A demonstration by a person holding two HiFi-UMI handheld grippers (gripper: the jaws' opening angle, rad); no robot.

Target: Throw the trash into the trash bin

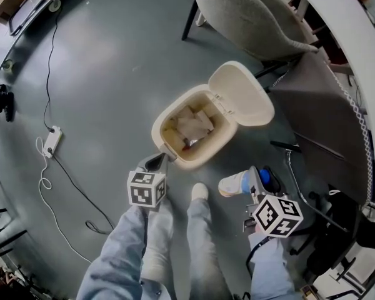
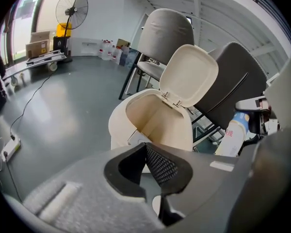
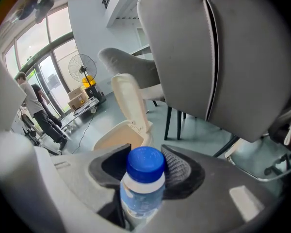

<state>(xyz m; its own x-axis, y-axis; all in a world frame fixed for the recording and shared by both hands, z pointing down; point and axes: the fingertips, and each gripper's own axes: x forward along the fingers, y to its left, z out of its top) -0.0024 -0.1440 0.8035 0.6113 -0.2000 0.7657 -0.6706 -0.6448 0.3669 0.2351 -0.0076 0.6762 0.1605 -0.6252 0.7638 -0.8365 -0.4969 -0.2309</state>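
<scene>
The right gripper (image 1: 255,181) is pinching a blue-capped bottle (image 1: 235,184) just beside the trash bin (image 1: 157,125), seemingly readying a drop under its raised lid (image 1: 240,94), while the left gripper (image 1: 156,162), jaws pressed together and empty, is waiting at the bin's front edge.
</scene>
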